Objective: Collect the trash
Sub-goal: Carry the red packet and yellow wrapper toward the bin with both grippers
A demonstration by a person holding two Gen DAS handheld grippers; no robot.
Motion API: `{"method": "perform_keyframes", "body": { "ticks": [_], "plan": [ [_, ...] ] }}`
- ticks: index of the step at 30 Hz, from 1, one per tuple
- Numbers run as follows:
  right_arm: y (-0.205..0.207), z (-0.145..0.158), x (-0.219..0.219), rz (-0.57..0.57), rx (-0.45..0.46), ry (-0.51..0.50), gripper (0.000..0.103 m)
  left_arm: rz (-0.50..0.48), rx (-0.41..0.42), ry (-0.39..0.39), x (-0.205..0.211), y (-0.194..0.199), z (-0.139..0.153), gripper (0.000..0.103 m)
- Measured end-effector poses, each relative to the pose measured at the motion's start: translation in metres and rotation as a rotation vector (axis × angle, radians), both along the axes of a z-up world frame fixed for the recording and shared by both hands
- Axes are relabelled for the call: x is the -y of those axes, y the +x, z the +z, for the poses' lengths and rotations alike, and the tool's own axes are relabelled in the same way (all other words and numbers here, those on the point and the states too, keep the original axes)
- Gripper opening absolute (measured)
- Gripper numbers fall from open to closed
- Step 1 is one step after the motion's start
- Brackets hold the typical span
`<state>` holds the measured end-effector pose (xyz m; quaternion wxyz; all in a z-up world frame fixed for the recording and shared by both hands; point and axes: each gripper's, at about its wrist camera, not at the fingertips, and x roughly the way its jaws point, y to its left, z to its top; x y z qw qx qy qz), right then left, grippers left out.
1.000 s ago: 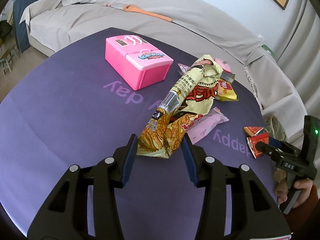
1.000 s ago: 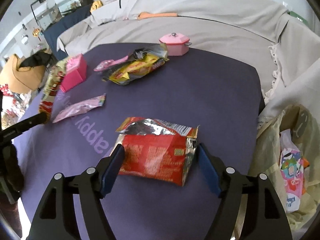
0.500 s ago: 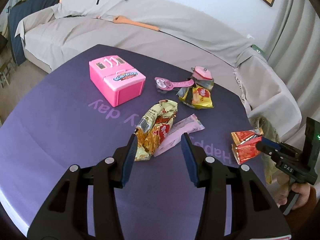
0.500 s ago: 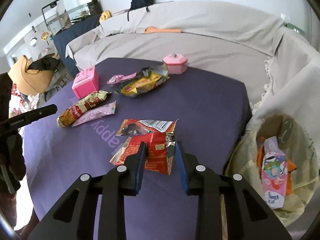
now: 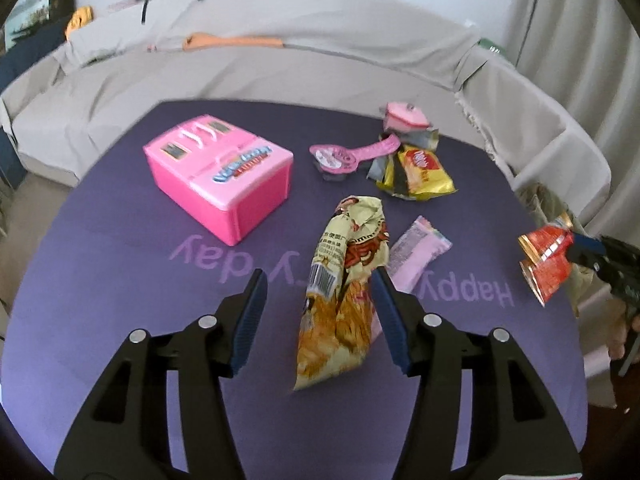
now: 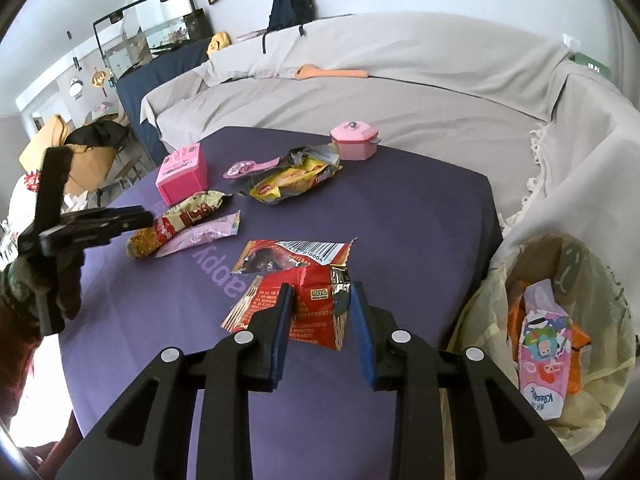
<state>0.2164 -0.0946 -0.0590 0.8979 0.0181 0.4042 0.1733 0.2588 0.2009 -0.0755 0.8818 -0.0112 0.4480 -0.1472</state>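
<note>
- Purple table [image 6: 420,216]: lies under both grippers.
- Trash bag [image 6: 600,280]: open-mouthed, right of the right gripper [image 6: 322,322], with a pink-and-white carton [image 6: 540,344] and orange packaging inside.
- Red wrapper [image 6: 312,304]: clamped between the right gripper's fingers, lifted off the table.
- Noodle packet [image 5: 344,280]: between the spread fingers of the left gripper [image 5: 320,308], ungripped.
</note>
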Motion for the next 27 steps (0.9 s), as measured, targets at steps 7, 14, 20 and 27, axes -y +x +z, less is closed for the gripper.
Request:
{"method": "perform_keyframes", "body": {
  "ticks": [7,14,20,27],
  "plan": [
    [-0.003,0.004,0.003,-0.003,0.018,-0.012,0.029,0.014,-0.074,-0.040,0.012,0.010,-0.006,0.028],
    [-0.012,0.020,0.012,-0.016,0.063,-0.001,0.029,-0.006,0.062,0.032,0.040,-0.019,0.044,0.025],
    [-0.024,0.054,0.029,-0.043,0.148,0.011,0.029,-0.020,0.177,0.043,0.067,-0.039,0.097,0.025],
    [-0.046,0.089,0.062,-0.109,0.247,-0.005,0.029,-0.057,0.265,-0.025,0.110,-0.058,0.143,0.026]
  ]
}}
